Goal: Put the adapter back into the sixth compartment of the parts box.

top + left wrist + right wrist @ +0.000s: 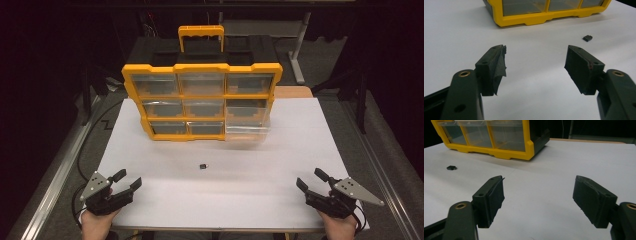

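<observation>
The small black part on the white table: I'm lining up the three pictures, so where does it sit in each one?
High view: the small black part lies mid-table, in front of the yellow drawer organizer.
Left gripper view: small black part at upper right, beyond the right jaw.
Right gripper view: small black part at far left, above the left jaw.
Shared landmark: the organizer's yellow bottom edge.

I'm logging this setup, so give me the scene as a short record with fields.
surface: white table
organizer: yellow drawer cabinet, upright at the far side, lower right drawer pulled out
small part: black piece lying alone mid-table
left gripper: open, holding nothing
right gripper: open, holding nothing
</observation>
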The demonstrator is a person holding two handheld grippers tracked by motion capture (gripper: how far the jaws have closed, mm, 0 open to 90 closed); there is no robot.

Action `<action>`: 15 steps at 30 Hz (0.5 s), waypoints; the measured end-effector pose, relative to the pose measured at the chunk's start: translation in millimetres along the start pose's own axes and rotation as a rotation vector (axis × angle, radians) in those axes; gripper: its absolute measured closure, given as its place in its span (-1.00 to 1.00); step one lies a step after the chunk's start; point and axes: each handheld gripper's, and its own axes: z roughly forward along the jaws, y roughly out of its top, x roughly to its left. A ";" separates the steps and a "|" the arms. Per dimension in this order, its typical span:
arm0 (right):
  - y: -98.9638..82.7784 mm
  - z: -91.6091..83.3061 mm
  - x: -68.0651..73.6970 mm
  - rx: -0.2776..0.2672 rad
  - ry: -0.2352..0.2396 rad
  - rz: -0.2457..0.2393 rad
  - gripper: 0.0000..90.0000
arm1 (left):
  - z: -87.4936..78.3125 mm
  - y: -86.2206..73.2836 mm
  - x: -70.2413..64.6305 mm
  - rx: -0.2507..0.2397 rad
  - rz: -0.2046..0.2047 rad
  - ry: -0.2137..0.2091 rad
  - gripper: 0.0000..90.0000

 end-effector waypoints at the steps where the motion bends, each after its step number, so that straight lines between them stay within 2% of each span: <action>1: 0.0 0.0 0.0 0.000 0.000 0.000 -0.44 | 0.2 -0.1 1.0 -0.001 -0.006 0.000 -0.26; 5: 0.4 2.8 0.0 0.003 0.012 0.009 -0.44 | 0.1 -0.1 2.3 -0.004 -0.016 0.002 -0.27; 15: 2.3 4.5 1.0 -0.014 0.024 0.020 -0.44 | 1.8 0.6 1.4 0.000 -0.006 -0.004 -0.26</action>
